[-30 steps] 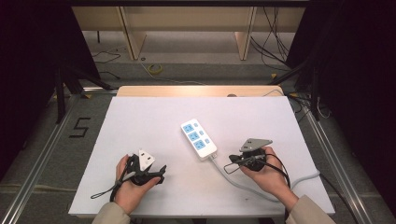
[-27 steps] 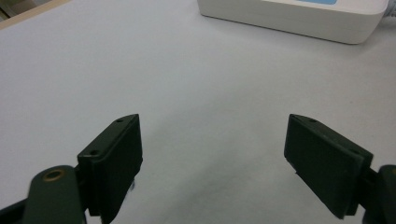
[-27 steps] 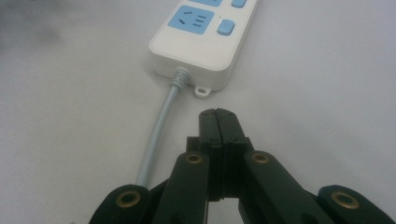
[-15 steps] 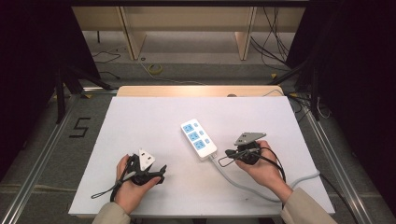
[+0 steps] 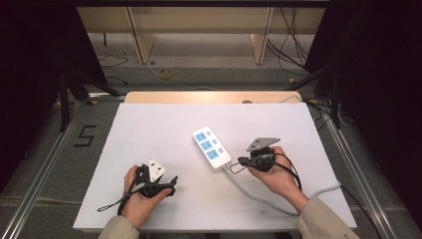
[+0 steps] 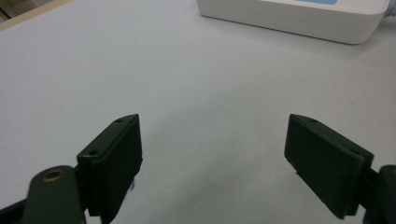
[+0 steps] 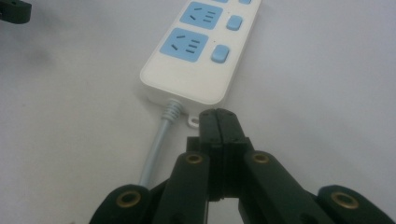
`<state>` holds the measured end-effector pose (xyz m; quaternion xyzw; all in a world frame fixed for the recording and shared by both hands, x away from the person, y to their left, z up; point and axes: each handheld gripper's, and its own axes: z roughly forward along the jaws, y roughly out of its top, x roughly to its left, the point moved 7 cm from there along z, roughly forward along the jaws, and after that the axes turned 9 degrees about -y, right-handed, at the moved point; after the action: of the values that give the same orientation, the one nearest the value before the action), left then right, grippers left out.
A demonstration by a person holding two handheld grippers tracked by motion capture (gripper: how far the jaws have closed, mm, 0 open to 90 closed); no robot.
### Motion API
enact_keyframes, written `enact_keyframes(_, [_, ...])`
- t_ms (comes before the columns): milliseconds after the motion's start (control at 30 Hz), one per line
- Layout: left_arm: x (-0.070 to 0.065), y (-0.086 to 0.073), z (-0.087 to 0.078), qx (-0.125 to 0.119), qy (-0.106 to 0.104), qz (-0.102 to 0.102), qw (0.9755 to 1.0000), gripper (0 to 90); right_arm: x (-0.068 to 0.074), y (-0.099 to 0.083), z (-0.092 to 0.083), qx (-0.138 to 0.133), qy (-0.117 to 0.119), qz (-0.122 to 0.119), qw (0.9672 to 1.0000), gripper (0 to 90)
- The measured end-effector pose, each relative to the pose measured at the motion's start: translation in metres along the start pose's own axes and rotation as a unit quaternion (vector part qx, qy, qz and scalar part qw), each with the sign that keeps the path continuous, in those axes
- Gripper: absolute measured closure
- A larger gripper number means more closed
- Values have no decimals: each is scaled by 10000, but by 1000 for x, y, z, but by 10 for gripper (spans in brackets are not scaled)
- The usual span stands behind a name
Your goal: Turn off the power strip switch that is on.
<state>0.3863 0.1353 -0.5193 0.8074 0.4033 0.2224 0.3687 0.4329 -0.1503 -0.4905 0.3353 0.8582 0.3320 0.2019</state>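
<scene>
White and bare over most of its top, the table (image 5: 149, 129) stood on a grey floor with cables trailing behind it. From the high view, a white power strip (image 5: 211, 148) with blue sockets lay near the middle, slanted, its grey cord (image 5: 278, 201) curving off toward the right edge. The left gripper (image 5: 171, 181) rested in the person's left hand (image 5: 139, 199) near the front edge, well apart from the strip. The right gripper (image 5: 242, 161) sat in the right hand (image 5: 273, 174), its tip just beside the strip's cord end.

Along the left gripper view, the left gripper (image 6: 212, 154) had its jaws spread wide over bare table, with the strip (image 6: 299, 18) farther off at the top.

Along the right gripper view, the right gripper (image 7: 223, 123) had its jaws pressed together with nothing between them, just short of the strip (image 7: 196, 60), beside where the cord (image 7: 159, 140) entered it.
</scene>
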Motion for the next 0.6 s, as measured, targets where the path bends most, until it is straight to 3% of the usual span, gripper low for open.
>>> enact_keyframes(600, [-1,0,1,11,-7,34,10000,183,-4,16,10,103,-105,-29,9999,900])
